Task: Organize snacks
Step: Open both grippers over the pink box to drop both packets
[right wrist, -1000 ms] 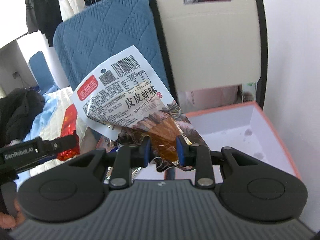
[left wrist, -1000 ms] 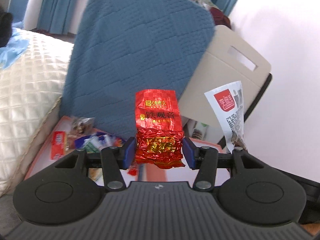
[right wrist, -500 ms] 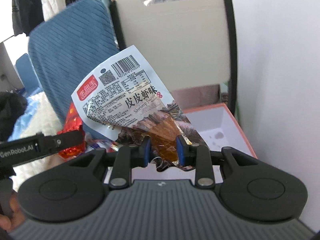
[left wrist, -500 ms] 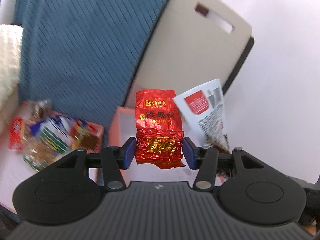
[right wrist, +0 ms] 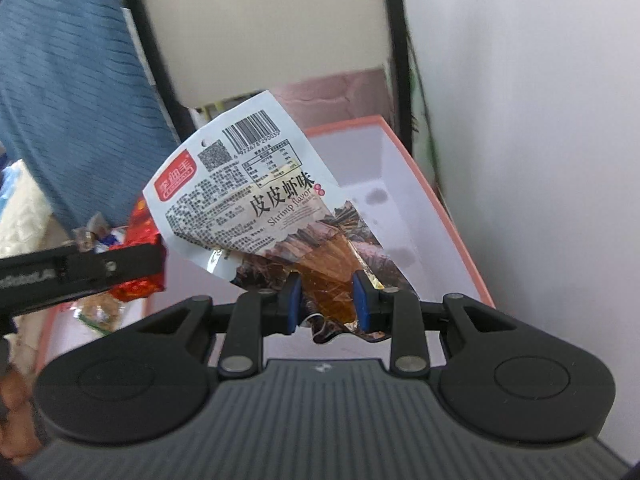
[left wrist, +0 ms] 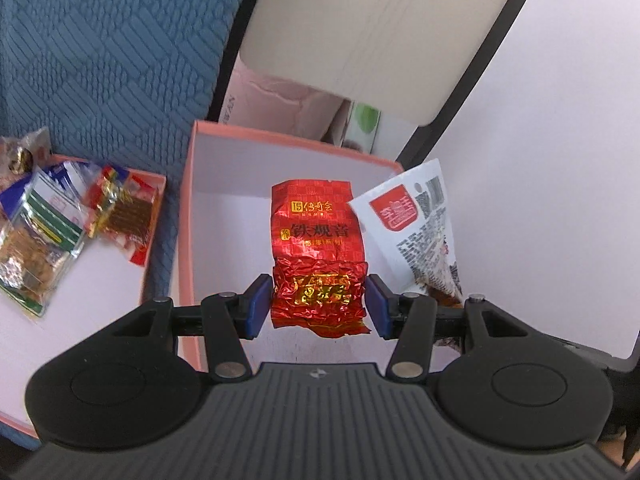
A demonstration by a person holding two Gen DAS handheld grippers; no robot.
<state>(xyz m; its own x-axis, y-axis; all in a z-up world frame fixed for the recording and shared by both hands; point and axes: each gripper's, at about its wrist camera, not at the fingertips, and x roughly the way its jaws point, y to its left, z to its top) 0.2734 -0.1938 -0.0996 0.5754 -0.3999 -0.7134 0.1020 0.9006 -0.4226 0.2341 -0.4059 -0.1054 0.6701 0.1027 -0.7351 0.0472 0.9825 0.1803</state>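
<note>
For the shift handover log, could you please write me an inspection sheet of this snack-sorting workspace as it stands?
Surface: pink-rimmed white cardboard box, inside looks bare; a second pink-rimmed tray to its left.
Job's things: red foil tea packet; white shrimp-flavour snack pouch.
Clutter: loose wrapped snacks piled in the second tray.
Grippers: left tongs shut on the tea packet above the box; right tongs shut on the pouch.
Cables: nothing seen.
Surroundings: blue quilted cushion, beige chair back, white wall.
</note>
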